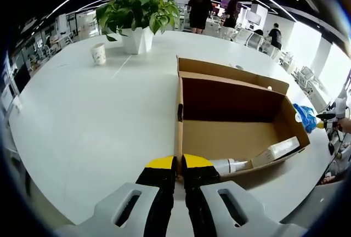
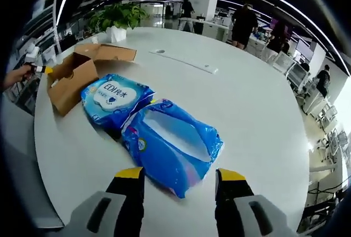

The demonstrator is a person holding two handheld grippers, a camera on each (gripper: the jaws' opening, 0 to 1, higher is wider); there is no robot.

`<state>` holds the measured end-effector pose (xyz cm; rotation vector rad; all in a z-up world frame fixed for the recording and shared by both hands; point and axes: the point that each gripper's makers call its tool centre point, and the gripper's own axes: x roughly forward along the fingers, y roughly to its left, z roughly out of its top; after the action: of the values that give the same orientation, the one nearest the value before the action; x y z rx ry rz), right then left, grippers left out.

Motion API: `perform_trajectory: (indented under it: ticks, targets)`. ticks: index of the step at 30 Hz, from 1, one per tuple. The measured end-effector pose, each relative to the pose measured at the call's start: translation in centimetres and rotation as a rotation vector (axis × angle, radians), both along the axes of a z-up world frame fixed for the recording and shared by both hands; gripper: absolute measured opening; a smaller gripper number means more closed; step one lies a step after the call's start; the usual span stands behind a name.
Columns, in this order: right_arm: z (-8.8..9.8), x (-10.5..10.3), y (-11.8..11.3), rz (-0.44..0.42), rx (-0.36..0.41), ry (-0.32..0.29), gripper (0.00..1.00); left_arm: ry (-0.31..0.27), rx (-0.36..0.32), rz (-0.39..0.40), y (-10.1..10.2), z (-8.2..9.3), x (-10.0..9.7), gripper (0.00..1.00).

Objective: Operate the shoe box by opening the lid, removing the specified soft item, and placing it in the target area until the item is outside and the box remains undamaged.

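Shoe box (image 1: 230,122) lies open on the white table (image 1: 93,122); your left gripper (image 1: 179,167) pinches its near corner edge. Your right gripper (image 2: 181,178), jaws spread, hovers just short of 2 blue wipe packs (image 2: 170,144).

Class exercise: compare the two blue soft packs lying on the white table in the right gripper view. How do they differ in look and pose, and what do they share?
The wet-wipe pack has a white label with printed text facing up; the blue bag shows a large plain pale panel instead. The wet-wipe pack lies farther off, next to the cardboard box; the blue bag lies nearest the right gripper, its corner between the open jaws. Both are glossy blue, lie flat on the table, and touch.
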<state>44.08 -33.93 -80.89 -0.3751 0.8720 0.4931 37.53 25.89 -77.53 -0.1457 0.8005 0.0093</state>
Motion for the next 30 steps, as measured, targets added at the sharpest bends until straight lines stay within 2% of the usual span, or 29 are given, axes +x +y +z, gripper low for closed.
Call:
perform_trajectory:
  ticks: [4, 7, 14, 30]
  targets:
    - [-0.8, -0.1, -0.4, 0.009, -0.016, 0.012, 0.46, 0.0, -0.001, 0.0, 0.0, 0.0, 0.0, 0.02]
    - [-1.6, -0.3, -0.8, 0.043, -0.064, 0.027, 0.44, -0.001, -0.003, 0.002, 0.0, 0.0, 0.0, 0.02]
    - [-2.9, -0.2, -1.5, 0.063, -0.114, 0.047, 0.38, 0.0, 0.001, 0.001, 0.0, 0.1, 0.0, 0.02]
    - [-2.9, 1.0, -2.4, 0.019, -0.12, 0.04, 0.34, -0.001, 0.001, -0.001, 0.2, -0.1, 0.2, 0.02]
